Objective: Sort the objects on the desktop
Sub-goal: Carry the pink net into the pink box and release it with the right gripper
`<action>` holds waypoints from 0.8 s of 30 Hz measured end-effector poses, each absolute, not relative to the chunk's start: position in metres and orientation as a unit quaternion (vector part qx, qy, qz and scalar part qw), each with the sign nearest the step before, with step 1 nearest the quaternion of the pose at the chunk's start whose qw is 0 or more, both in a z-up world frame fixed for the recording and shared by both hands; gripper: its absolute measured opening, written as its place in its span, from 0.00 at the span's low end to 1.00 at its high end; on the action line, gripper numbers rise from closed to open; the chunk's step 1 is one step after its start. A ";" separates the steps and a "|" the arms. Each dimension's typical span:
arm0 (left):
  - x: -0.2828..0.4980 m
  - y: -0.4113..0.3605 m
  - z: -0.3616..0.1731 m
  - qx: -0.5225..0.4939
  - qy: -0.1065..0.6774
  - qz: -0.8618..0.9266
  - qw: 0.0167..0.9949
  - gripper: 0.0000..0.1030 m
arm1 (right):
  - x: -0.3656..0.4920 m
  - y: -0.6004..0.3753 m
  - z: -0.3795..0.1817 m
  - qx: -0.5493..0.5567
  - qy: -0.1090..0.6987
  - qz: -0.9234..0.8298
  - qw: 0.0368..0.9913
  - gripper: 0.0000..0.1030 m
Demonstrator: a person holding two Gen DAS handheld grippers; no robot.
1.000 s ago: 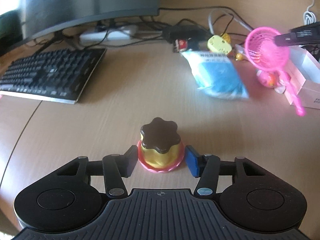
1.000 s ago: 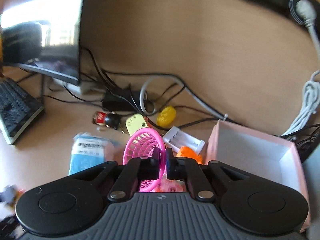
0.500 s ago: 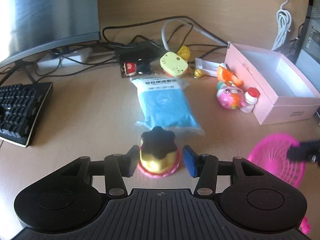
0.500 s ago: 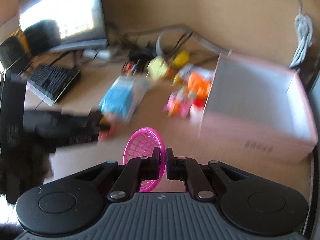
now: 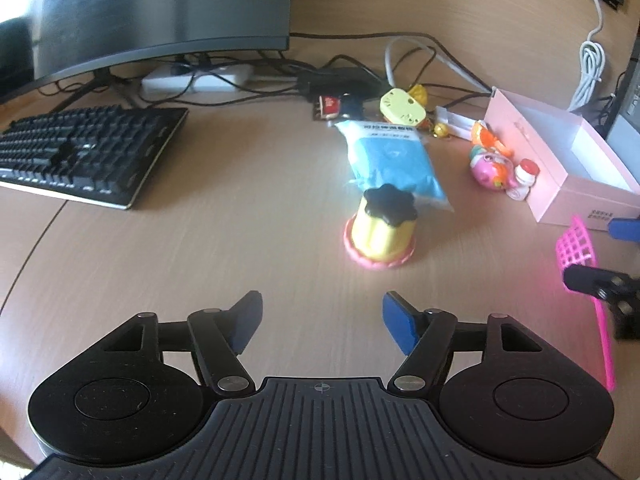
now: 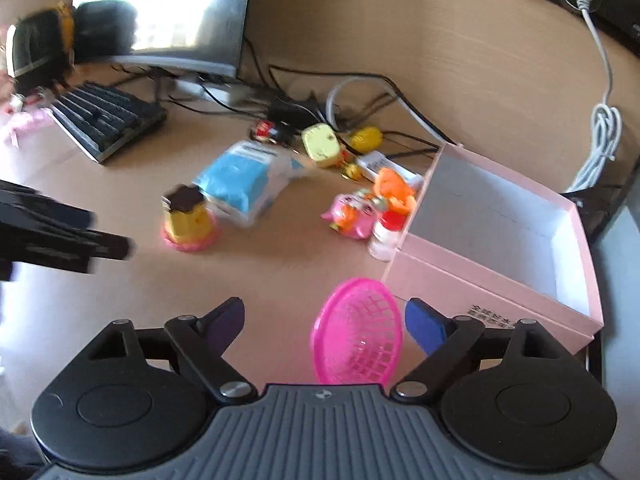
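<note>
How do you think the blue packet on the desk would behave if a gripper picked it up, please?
The blue packet looks like a soft plastic bag, so it would probably sag and feel light. Its glossy film may slip between pads.

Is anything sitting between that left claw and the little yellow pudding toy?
Nothing visible does. Bare desk lies between the left gripper, whose jaws are opening with nothing between them, and the pudding toy. The blue packet lies behind the toy.

Both grippers angled down, L gripper & R gripper jaws opening
</note>
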State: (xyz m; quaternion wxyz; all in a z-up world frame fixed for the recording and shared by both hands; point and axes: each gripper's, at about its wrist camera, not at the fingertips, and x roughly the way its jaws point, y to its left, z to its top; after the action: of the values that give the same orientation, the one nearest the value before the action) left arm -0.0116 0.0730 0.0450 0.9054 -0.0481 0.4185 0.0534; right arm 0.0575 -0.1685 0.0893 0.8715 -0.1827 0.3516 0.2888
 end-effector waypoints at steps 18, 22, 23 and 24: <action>0.026 0.036 0.043 0.005 0.403 0.002 0.915 0.82 | 0.077 -0.189 0.068 -0.089 0.409 0.271 0.867 0.80; 0.058 0.027 0.032 0.023 0.421 0.009 0.906 0.73 | 0.068 -0.201 0.086 -0.075 0.401 0.272 0.871 0.80; 0.063 0.028 0.030 0.021 0.429 0.011 0.903 0.72 | 0.066 -0.205 0.090 -0.071 0.401 0.271 0.872 0.80; 0.067 0.029 0.027 0.017 0.435 0.012 0.900 0.71 | 0.064 -0.209 0.094 -0.066 0.401 0.270 0.873 0.80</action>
State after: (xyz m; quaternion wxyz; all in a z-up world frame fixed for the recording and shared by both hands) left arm 0.0671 0.0287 0.0270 0.8999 0.0174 0.4355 0.0124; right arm 0.0642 -0.2086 0.0943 0.8731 -0.0662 0.4008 0.2695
